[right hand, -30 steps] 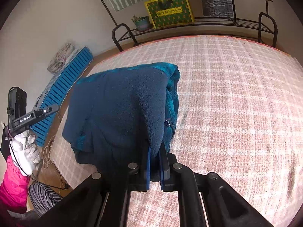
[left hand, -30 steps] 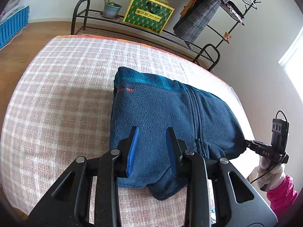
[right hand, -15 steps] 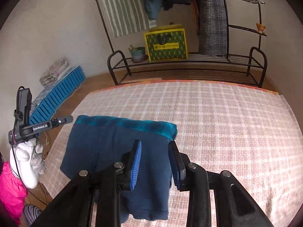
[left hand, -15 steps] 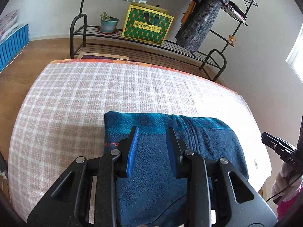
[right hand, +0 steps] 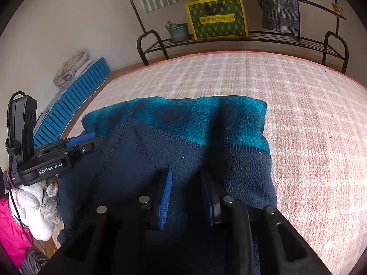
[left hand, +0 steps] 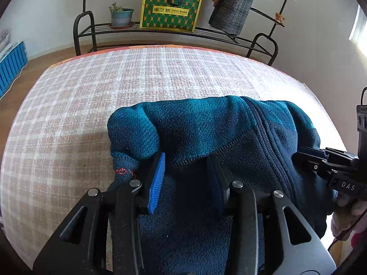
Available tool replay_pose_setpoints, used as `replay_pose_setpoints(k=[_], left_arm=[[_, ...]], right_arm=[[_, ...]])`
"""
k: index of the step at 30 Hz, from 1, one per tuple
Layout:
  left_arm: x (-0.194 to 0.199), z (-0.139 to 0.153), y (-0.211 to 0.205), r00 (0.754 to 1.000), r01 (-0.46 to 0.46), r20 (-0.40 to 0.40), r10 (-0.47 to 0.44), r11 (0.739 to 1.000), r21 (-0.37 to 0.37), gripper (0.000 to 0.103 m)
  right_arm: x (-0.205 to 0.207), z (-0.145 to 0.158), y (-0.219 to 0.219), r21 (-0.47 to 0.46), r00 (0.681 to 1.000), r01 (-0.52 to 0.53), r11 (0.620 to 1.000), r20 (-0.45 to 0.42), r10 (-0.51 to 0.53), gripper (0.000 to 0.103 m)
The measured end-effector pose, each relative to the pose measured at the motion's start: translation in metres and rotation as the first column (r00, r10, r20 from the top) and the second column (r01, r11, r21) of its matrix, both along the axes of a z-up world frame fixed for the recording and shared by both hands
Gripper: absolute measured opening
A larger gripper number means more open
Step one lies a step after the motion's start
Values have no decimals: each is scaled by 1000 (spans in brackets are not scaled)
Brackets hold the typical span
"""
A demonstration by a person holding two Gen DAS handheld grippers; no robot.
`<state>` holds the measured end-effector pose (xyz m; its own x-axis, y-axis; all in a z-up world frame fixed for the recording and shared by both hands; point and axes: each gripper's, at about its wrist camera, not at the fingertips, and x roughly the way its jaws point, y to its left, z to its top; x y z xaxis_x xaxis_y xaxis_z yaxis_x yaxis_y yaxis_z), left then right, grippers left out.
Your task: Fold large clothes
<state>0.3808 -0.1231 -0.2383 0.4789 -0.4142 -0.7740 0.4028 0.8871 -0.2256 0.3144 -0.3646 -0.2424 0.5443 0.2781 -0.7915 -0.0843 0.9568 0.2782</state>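
Note:
A dark blue fleece jacket (left hand: 229, 137) with a teal band and a zip lies folded on the pink checked blanket (left hand: 91, 103). My left gripper (left hand: 187, 158) has pushed into its near left edge. Its jaws are opening, with a bulge of fleece between them and the blue pad (left hand: 158, 181) still bare. In the right wrist view my right gripper (right hand: 186, 171) sits at the near right part of the jacket (right hand: 172, 142). These jaws are closing with a ridge of fleece between them, one ribbed pad (right hand: 166, 192) still showing. Each gripper appears in the other's view: right gripper (left hand: 307, 154), left gripper (right hand: 84, 141).
A black metal rack (left hand: 206, 32) behind the bed holds a green and yellow box (left hand: 170, 10) and a potted plant (left hand: 121, 16); a checked coat (left hand: 234, 6) hangs above. A blue slatted crate (right hand: 75, 98) stands on the floor at left. A white-gloved hand (right hand: 32, 206) holds the left gripper.
The right gripper let go of the fleece flap, which now lies folded over. Both grippers dropped to the jacket's near edge and pushed into it. The left jaws stand wider.

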Motion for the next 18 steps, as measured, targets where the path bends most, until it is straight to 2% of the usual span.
replay_pose_setpoints(k=[2,4,5,7,9,11,12,13,15,16,18], left_arm=[[4,15,17,999,-38,-21,36,995,-91,39],[6,33,41,994,-105,-7,106,977,-184,39],[8,39,49,991,-126,7,130,972,-199,39],[17,44,58,987,-151,17,158,969,-197,39],[31,39,60,987,-158,-13,158,970,-186,39],[43,28,57,986,-166,-24,165,976,-140,39],[49,20,56,983,-181,-38,178,978,-107,39],[53,8,58,980,-192,-78,184,974,-120,41],[60,-13,67,963,-246,-157,220,955,-165,57],[62,-20,69,957,-259,-179,227,950,-175,60],[63,-23,70,953,-270,-186,239,948,-166,64]], right_arm=[[1,17,-7,27,1000,-21,999,-20,21,24],[-4,38,-22,102,1000,-17,995,27,15,24],[-4,47,-29,129,999,-4,992,51,-3,24],[3,57,-42,140,996,31,990,79,-43,28],[13,54,-47,135,996,47,990,64,-56,28],[24,42,-50,135,997,59,989,33,-64,28],[29,34,-54,135,997,76,988,13,-79,24],[33,24,-58,140,996,93,986,-6,-93,24],[39,5,-68,133,990,140,981,-45,-135,23],[41,-4,-71,116,985,168,979,-69,-161,25],[42,-13,-79,140,973,218,966,-112,-203,50]])
